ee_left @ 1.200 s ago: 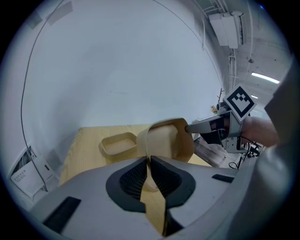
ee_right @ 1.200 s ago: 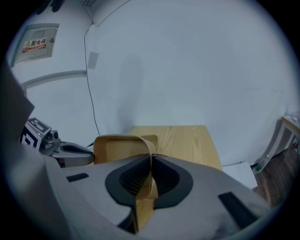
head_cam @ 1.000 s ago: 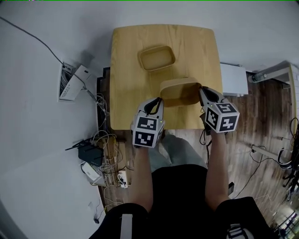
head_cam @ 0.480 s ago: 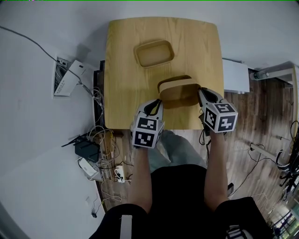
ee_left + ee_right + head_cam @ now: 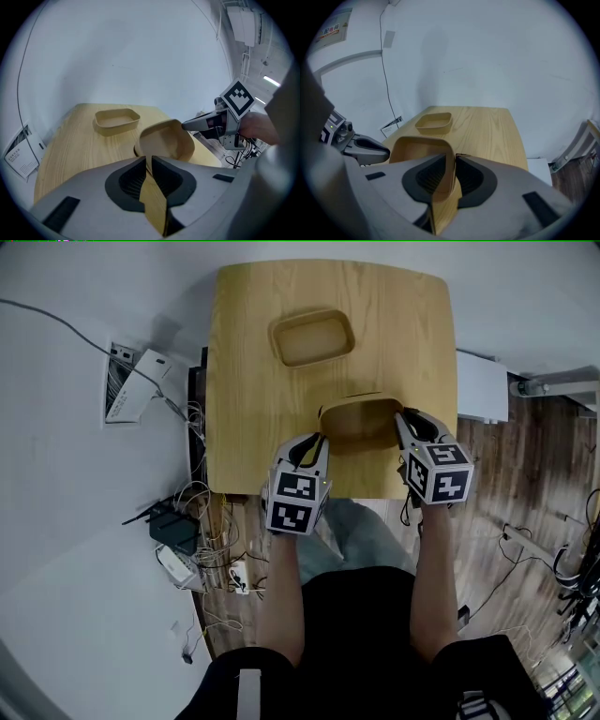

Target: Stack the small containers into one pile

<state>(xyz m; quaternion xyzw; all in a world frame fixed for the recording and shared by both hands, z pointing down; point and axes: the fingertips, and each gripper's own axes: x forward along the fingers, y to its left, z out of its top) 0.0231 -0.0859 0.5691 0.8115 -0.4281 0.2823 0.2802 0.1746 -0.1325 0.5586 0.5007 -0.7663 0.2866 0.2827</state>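
Left gripper (image 5: 316,441) and right gripper (image 5: 404,418) each pinch an opposite wall of the tilted container (image 5: 361,414) above the tabletop's (image 5: 248,427) near edge, so level it, then lower it squarely into the second container (image 5: 312,337) near the far edge.

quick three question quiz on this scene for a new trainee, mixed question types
1. True or false: both containers lie flat on the table.
2. The right gripper is shut on: A) the table's edge B) the near container's wall C) nothing.
3. How many grippers clamp the near container?

Key: 1 false: the far container lies flat, while the near one is held tilted. 2 B. 3 two: the left gripper grips the opposite wall.
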